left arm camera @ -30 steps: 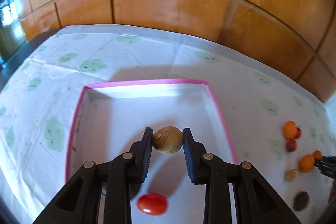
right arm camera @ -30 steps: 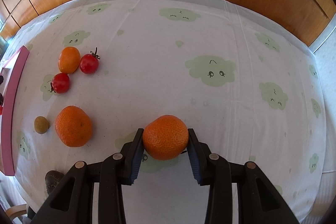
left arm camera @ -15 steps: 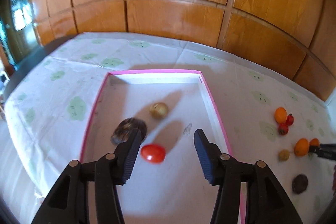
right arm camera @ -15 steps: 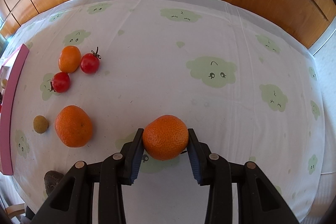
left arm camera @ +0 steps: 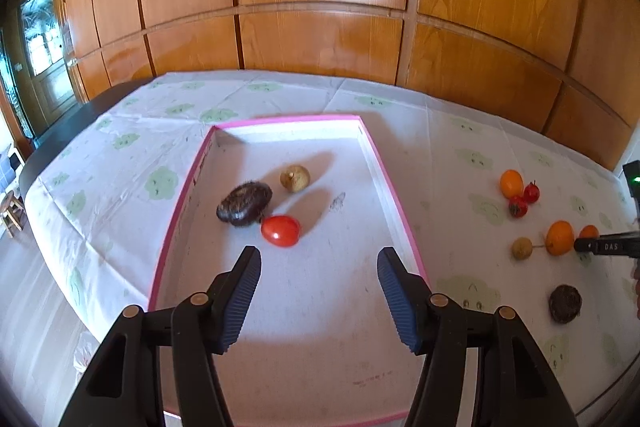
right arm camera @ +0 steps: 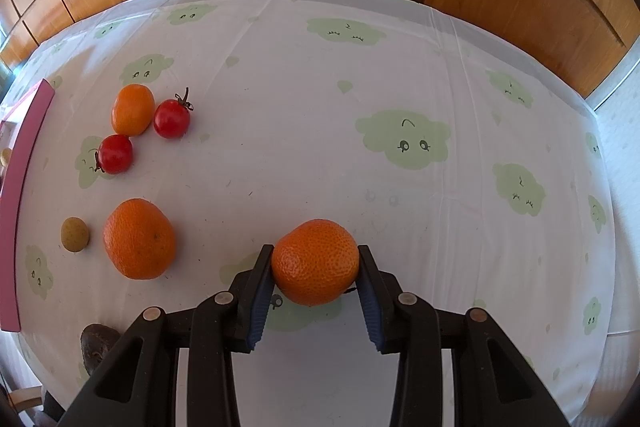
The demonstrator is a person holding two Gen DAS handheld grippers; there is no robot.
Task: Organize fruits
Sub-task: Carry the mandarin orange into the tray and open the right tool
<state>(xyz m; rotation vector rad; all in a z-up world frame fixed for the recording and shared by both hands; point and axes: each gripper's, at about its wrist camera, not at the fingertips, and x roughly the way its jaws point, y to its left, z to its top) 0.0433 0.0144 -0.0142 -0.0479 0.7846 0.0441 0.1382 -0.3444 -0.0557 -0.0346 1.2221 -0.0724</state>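
Three fruits (left arm camera: 280, 231) in tray (left arm camera: 394, 195)

Legible text: the white letters "DAS" on the black finger of the right gripper (left arm camera: 600, 247), seen at the right edge of the left wrist view. A faint small print mark on the floor of the pink-rimmed tray (left arm camera: 394, 187) is too small to read

Black tongs (left arm camera: 319, 281), ribbed blue pads (left arm camera: 244, 293), seemingly brass rivets
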